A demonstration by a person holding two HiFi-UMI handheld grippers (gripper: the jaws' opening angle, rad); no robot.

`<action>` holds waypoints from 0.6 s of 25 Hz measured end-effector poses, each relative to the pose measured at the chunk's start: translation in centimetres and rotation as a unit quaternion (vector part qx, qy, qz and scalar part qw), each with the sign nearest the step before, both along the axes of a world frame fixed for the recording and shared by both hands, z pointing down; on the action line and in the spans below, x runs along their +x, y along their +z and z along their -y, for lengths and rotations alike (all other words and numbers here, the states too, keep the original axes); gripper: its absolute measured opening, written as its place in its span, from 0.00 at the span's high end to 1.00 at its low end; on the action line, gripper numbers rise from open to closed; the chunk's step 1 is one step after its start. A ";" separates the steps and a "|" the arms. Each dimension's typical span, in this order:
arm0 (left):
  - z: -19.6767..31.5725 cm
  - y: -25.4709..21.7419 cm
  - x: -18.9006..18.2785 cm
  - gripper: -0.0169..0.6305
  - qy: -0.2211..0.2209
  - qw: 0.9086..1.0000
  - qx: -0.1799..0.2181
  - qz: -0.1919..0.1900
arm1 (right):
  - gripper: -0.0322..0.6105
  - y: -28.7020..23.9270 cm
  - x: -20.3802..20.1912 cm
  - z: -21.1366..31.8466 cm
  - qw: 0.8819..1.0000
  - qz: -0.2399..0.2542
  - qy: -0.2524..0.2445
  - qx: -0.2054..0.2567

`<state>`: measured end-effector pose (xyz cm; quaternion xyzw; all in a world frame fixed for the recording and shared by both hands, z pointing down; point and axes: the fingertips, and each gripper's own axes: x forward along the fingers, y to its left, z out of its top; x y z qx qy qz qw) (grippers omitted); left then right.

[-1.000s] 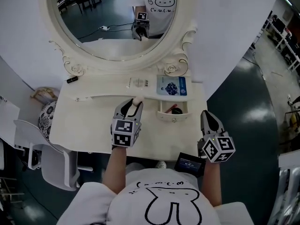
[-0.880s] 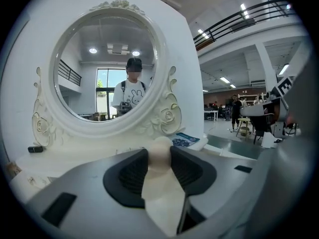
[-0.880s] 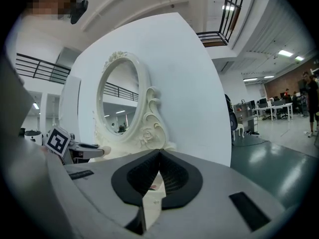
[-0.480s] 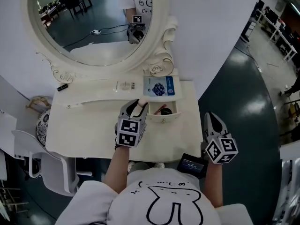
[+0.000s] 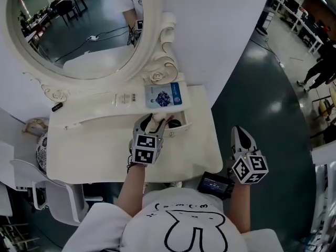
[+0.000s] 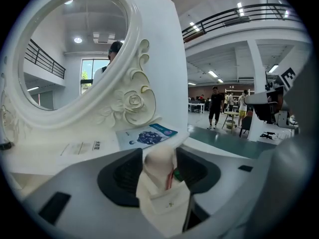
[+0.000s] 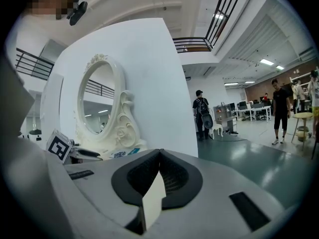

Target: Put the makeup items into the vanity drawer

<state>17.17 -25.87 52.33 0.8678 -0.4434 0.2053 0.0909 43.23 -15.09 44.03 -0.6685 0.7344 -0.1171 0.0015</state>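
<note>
My left gripper (image 5: 155, 121) reaches over the small open drawer (image 5: 181, 128) in the vanity's front. A cream makeup sponge (image 5: 156, 118) stands between its jaws, which are opening. In the left gripper view the sponge (image 6: 159, 159) leans by the left pad, with a narrow gap at the right pad. Something red and something dark lie in the drawer behind it. My right gripper (image 5: 240, 136) hangs off the table's right side over the floor, shut and empty; its jaws (image 7: 158, 156) meet at the tips.
A blue face-mask packet (image 5: 164, 95) and a white packet (image 5: 125, 98) lie on the vanity's raised shelf under the oval mirror (image 5: 79, 28). A small black item (image 5: 57, 107) sits at the shelf's left end. A chair (image 5: 31, 188) stands lower left.
The left gripper carried the sponge rightward from the tabletop to over the open drawer. The right gripper stayed at the right side. The head view swung right.
</note>
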 end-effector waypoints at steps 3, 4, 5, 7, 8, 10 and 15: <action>0.0 0.1 0.1 0.49 0.003 1.000 -0.008 -0.009 | 0.94 0.1 0.3 0.0 1.000 0.002 0.003 0.001; 0.1 0.0 0.0 0.49 0.002 1.000 -0.007 -0.011 | 0.94 0.0 0.3 0.0 1.000 0.002 0.003 0.001; 0.1 -0.1 -0.1 0.49 0.001 1.000 -0.005 -0.011 | 0.94 0.0 0.2 0.1 1.000 0.003 0.002 0.002; 0.2 -0.4 -0.5 0.49 -0.005 1.000 -0.003 -0.010 | 0.94 0.0 0.0 0.1 1.000 0.006 0.000 0.004; 0.3 -0.5 -0.8 0.49 -0.008 1.000 -0.001 -0.010 | 0.94 0.0 -0.1 0.1 1.000 0.008 -0.002 0.005; 0.3 -0.8 -1.3 0.49 -0.014 1.000 0.001 -0.012 | 0.94 -0.1 -0.3 0.0 1.000 0.013 -0.006 0.008; 0.2 -1.8 -2.6 0.49 -0.026 0.999 0.013 -0.019 | 0.94 -0.6 -1.0 -0.1 1.000 0.016 -0.016 0.019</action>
